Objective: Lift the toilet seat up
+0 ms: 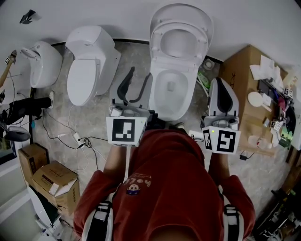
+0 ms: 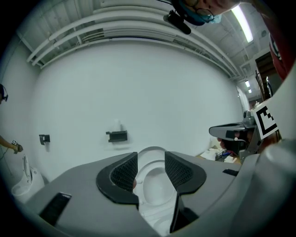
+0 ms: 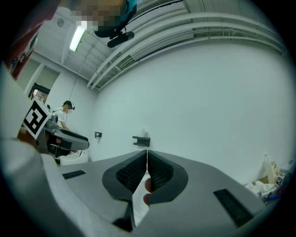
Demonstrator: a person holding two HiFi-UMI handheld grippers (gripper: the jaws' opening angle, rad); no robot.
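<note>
Toilet seat (image 1: 180,44) stood upright vs lid, so task prob. done. Left gripper (image 1: 141,72) just before toilet (image 1: 159,96), jaws apart, empty, w/ nothing needing grip. Right gripper (image 1: 217,81) beside toilet, jaws closed, idle.

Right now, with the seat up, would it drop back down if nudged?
Probably not easily: the seat seems to lean back against the lid. It looks like smooth, rigid plastic, so likely stiff and a bit slippery. A firm forward push could swing it down onto the bowl.

The white oval toilet seat (image 1: 181,26) stands raised against its lid, ahead and slightly right of the left gripper (image 1: 140,72), not touching it.
</note>
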